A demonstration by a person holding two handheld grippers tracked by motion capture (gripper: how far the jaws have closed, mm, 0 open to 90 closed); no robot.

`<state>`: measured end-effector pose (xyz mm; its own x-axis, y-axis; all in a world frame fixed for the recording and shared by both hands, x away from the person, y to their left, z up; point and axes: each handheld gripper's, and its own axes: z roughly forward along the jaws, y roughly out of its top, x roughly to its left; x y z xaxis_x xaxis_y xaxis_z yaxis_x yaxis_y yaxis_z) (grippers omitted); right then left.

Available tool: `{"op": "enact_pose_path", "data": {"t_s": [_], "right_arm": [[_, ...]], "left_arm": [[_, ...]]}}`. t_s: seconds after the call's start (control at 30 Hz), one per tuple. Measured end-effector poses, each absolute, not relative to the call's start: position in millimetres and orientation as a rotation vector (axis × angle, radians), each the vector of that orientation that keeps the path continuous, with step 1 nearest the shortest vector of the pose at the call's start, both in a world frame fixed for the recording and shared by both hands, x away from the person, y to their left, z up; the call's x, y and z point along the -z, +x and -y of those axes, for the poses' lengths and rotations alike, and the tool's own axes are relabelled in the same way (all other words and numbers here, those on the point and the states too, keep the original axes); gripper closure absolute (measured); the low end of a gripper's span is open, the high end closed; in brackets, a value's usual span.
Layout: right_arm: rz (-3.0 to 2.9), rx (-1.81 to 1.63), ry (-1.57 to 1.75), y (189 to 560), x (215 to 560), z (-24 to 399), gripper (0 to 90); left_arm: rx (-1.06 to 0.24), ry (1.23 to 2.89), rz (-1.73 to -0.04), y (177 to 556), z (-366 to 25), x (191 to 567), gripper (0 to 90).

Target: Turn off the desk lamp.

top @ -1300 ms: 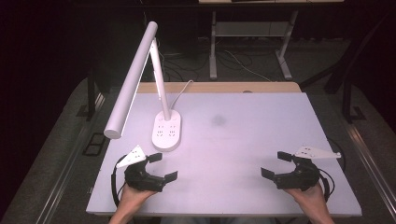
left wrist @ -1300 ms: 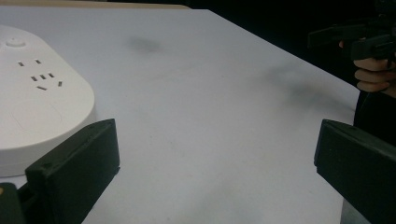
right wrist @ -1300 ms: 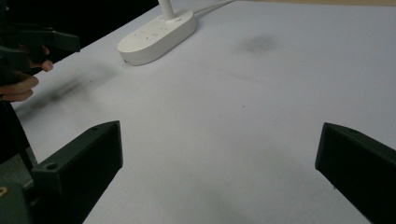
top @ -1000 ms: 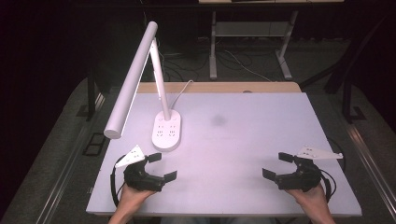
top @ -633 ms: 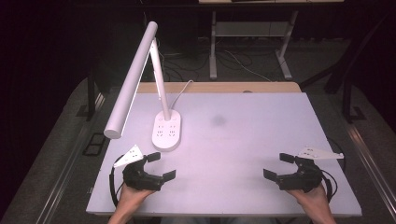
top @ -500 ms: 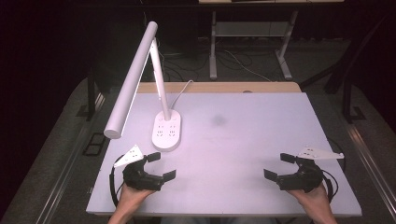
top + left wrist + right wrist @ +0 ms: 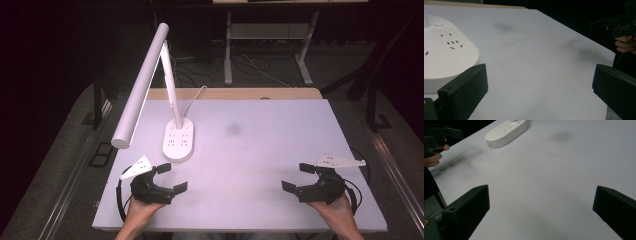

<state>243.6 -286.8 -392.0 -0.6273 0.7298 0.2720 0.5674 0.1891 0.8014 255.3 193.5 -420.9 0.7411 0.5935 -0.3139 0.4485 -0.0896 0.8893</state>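
Note:
A white desk lamp stands at the table's left, its oval base (image 7: 178, 140) carrying socket holes and its long bar head (image 7: 140, 90) reaching out toward the near left. Just in front of the base, my left gripper (image 7: 172, 178) rests low over the table, open, with nothing between its jaws. The base (image 7: 446, 57) lies close by its left jaw in the left gripper view. At the near right my right gripper (image 7: 296, 177) is open and holds nothing. Across the board, the right gripper view takes in the lamp base (image 7: 506, 130) and the left gripper (image 7: 439, 135).
The white tabletop (image 7: 260, 150) has a faint dark smudge (image 7: 233, 129) near its middle. A wooden strip (image 7: 280, 93) runs along the far edge, where the lamp's cable (image 7: 197, 95) goes off. Dark floor and desk legs (image 7: 228, 50) lie beyond.
My right gripper has drifted slightly toward the near right edge. The left gripper and the lamp have hardly moved. Both stay open.

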Motion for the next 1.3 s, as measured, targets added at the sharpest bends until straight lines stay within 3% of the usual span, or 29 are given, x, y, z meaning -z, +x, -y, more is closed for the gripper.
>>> {"op": "enact_pose_path", "data": {"t_s": [1.3], "right_arm": [[-2.416,-1.381,1.105,295,344,238,0.9]], "left_arm": [[-0.152,1.715,-0.84,255,-195,421,0.0]]}}
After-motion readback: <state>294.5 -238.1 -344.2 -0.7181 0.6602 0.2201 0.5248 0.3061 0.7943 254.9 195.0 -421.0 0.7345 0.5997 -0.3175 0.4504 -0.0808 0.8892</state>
